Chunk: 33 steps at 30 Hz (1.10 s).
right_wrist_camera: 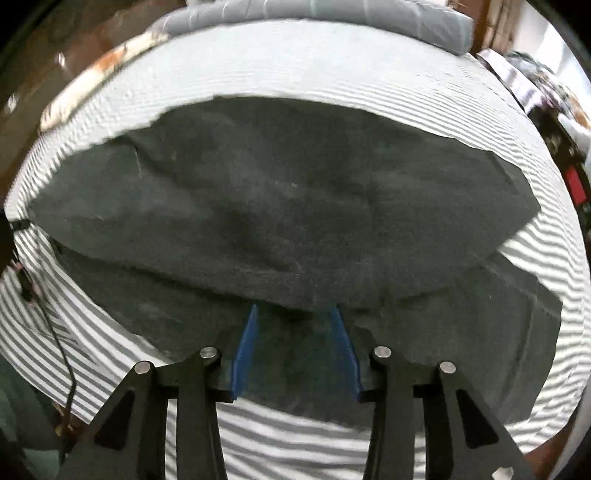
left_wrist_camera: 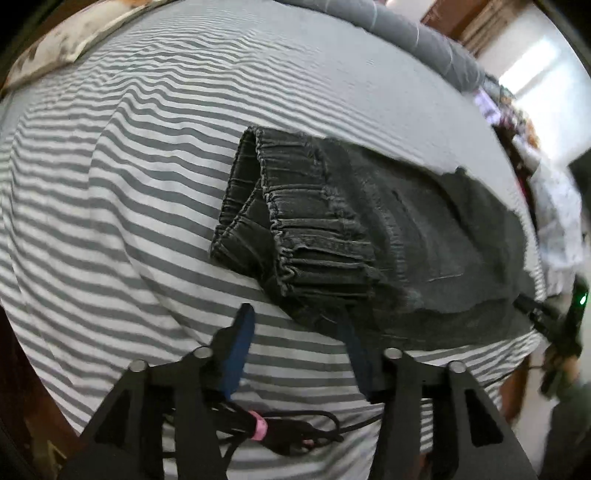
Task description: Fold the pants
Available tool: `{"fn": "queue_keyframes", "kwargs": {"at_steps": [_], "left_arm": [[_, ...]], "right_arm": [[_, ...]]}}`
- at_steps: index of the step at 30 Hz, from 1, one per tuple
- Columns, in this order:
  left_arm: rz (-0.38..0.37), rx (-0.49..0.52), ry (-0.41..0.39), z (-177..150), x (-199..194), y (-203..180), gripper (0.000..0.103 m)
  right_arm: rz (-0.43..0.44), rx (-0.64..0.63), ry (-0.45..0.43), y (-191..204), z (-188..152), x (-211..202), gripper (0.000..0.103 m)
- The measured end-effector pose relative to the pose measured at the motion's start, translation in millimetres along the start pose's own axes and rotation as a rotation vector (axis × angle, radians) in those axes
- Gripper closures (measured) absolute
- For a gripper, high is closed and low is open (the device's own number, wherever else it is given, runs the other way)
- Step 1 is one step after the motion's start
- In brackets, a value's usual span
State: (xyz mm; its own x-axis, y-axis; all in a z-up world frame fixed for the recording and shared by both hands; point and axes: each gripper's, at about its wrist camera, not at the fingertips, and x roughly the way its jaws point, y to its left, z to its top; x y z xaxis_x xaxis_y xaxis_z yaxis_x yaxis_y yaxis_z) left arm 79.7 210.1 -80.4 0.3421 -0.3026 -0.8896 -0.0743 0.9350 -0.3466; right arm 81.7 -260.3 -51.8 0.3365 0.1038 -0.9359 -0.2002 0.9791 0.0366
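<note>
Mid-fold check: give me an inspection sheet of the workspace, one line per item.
Surface: striped sheet, wrinkled.
Job's things: dark pants folded over, elastic waistband at the left end.
Clutter: pillow at the far corner, grey blanket at the far edge.
Grippers: left hand-held gripper open at the pants' near edge; right hand-held gripper open over the pants.
Cables: black cable with a pink tie, under the left gripper.
Surroundings: blurred room, bright window.

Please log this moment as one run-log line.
pants: folded on striped sheet | left gripper: open | right gripper: open
</note>
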Motion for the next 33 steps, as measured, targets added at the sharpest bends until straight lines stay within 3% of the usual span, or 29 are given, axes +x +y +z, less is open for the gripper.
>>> {"fn": "queue_keyframes", "kwargs": {"at_steps": [6, 12, 20, 28, 29, 33], "left_arm": [[-0.296, -0.208, -0.027, -11, -15, 10, 0.045], [-0.387, -0.362, -0.046, -10, 1, 15, 0.045], [-0.409, -0.496, -0.064, 1, 19, 26, 0.045], [-0.356, -0.54, -0.084, 9, 28, 25, 0.046], [-0.351, -0.54, -0.091, 10, 29, 23, 0.048], [-0.298, -0.496, -0.129, 20, 26, 19, 0.079]], "right_arm": [[0.139, 0.148, -0.064, -11, -22, -28, 0.063], [0.22, 0.31, -0.063, -5, -52, -19, 0.062], [0.272, 0.584, -0.135, -36, -62, 3, 0.062], [0.286, 0.777, -0.195, -73, -54, 32, 0.062], [0.295, 0.791, -0.207, -76, -52, 34, 0.063], [0.312, 0.819, -0.233, -84, -40, 45, 0.069]]}}
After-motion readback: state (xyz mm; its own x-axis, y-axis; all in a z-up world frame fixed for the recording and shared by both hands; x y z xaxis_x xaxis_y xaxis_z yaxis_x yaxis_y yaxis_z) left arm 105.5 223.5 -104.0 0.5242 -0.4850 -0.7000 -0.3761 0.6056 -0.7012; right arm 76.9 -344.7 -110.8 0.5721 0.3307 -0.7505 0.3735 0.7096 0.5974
